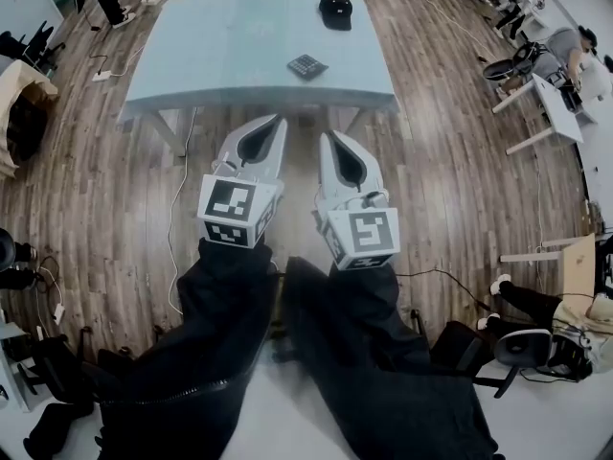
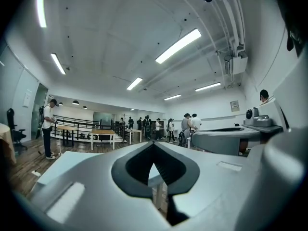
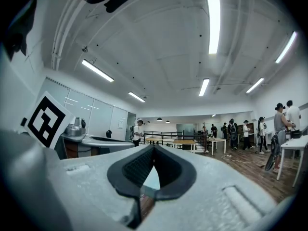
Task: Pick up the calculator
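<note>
The calculator [image 1: 307, 66] lies flat on the pale table [image 1: 211, 56], close to the table's near edge and right of its middle. It sits cornerwise to that edge, so its long axis runs at a slant to the edge rather than along or across it. It is too small in the head view to say which end holds the display.

Both grippers hover short of the table's near edge, over the wooden floor, and point toward the table. The calculator lies ahead of them and roughly between their two lines. The left gripper [image 1: 276, 123] has its tip a little closer to the table and the right gripper [image 1: 324, 137] is more nearly in line, so neither is clearly nearer. I judge a slanted wrist will be needed to span the calculator's short side.

Each gripper's own view shows its jaws closed together with nothing between them.

A black cap [image 1: 335, 11] rests at the table's far right. No brand or writing is legible anywhere; the gripper cubes carry only square markers.
</note>
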### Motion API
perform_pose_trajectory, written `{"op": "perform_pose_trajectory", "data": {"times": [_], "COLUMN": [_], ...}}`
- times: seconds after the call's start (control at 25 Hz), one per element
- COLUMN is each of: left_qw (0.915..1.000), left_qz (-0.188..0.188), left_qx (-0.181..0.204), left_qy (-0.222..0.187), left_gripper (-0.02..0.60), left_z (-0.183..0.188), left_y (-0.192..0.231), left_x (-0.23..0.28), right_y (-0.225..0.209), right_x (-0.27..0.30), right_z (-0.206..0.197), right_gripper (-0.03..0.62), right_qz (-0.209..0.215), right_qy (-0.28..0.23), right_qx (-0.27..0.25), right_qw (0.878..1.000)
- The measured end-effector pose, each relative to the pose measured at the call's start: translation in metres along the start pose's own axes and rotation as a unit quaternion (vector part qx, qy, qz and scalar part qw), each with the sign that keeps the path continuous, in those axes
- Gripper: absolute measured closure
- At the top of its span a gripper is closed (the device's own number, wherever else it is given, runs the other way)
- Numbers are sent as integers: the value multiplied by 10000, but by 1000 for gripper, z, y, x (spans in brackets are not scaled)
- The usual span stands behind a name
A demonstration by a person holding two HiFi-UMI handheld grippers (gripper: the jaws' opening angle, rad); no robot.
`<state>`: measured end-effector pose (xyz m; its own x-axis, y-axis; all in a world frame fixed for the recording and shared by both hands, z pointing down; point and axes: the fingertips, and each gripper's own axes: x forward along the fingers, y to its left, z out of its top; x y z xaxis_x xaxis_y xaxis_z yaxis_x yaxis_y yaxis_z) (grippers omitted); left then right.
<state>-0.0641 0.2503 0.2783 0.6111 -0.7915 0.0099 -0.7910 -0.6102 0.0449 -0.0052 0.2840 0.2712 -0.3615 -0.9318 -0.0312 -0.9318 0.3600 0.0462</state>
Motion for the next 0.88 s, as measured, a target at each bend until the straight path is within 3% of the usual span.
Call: {"op": "perform_pose_trajectory", "data": {"times": [0.24, 0.88], "left_qw": [9999, 9994], "left_qz": [113, 132], "left_qx": [-60, -203], "left_qy": [44, 261], "left_gripper": [584, 584], "left_z": [-9, -30], "left_y": [18, 52], "left_x": [-6, -3], "right_y": [3, 17], "right_x": [7, 31], "right_z": [-5, -31], "right_gripper": [594, 594], "right_qz": [-249, -135], "right_qy": [-25, 288], "right_qx": [-168, -168], "right_qw": [9995, 9994]}}
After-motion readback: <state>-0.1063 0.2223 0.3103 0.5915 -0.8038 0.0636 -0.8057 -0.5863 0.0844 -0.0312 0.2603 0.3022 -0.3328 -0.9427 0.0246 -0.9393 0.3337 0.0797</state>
